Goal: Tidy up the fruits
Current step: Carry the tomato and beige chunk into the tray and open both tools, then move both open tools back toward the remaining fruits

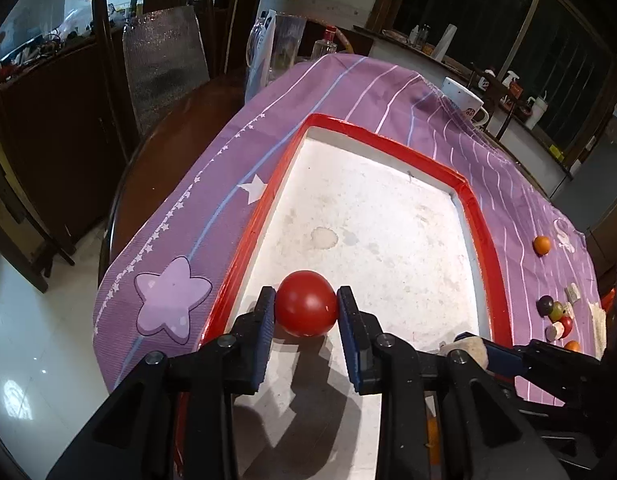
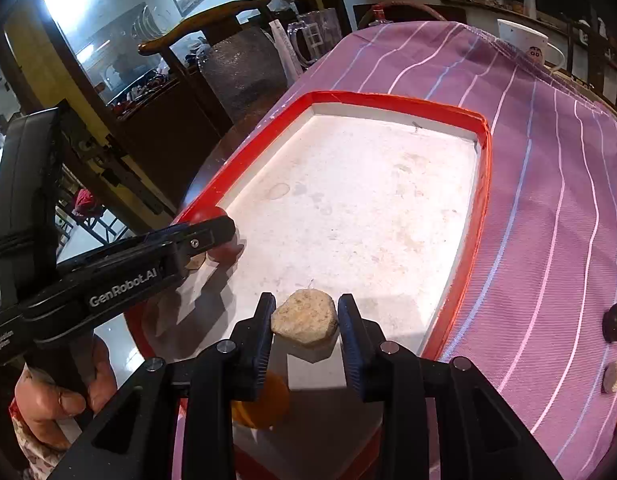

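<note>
Over red-rimmed tray (image 1: 482, 220), left tool (image 1: 306, 306) clamps red ball (image 1: 306, 304), right tool (image 2: 306, 316) clamps tan lump (image 2: 304, 316), orange (image 2: 268, 404) half-hidden

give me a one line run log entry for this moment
left gripper: shut on red ball | right gripper: shut on beige piece | both over tray

Red round fruit (image 1: 305, 303) sits low over red-rimmed white tray (image 1: 484, 216), near its left edge; tan lumpy piece (image 2: 304, 317) over near end; small fruits (image 1: 556, 316) loose on cloth beside tray
</note>
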Available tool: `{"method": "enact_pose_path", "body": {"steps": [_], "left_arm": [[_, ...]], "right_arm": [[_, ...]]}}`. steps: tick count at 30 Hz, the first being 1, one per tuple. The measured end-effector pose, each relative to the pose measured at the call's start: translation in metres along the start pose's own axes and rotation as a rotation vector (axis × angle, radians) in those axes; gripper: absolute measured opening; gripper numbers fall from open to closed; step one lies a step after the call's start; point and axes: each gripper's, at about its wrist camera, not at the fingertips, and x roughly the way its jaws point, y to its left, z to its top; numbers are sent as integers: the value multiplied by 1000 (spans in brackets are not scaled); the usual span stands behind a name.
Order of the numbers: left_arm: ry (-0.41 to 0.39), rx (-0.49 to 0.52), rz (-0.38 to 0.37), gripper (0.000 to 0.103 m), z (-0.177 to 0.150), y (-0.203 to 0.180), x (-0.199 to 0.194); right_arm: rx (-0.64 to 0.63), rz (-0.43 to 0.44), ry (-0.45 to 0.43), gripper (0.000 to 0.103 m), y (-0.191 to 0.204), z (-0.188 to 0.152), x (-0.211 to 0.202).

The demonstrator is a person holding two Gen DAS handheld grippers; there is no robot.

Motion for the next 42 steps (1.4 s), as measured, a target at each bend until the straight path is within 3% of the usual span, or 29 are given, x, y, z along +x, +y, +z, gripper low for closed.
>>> {"method": "enact_pose_path", "body": {"steps": [2, 6, 11, 15, 18, 21, 26, 34, 42], "left_arm": [[2, -9, -19, 37, 1, 1, -1], [-1, -41, -71, 56, 2, 2, -8], [-28, -81, -109, 61, -3, 3, -31], [-117, -103, -66, 84, -13, -2, -66], [-194, -100, 1, 93, -28, -13, -88], [-221, -81, 20, 97, -44, -31, -102], [-217, -7, -43, 97, -69, -66, -123], [-296, 87, -17, 97, -100, -115, -172], [-254, 168, -61, 97, -106, -152, -169]], "right_arm": [[-10, 5, -4, 37, 4, -1, -2], [-48, -7, -29, 49, 13, 1, -9], [-31, 1, -80, 54, 14, 0, -29], [4, -9, -156, 55, 7, -12, -64], [24, -27, -196, 56, 1, -24, -85], [41, -44, -224, 58, -7, -39, -105], [65, -111, -272, 59, -25, -70, -140], [202, -159, -375, 61, -73, -122, -213], [274, -311, -400, 63, -135, -153, -258]]}}
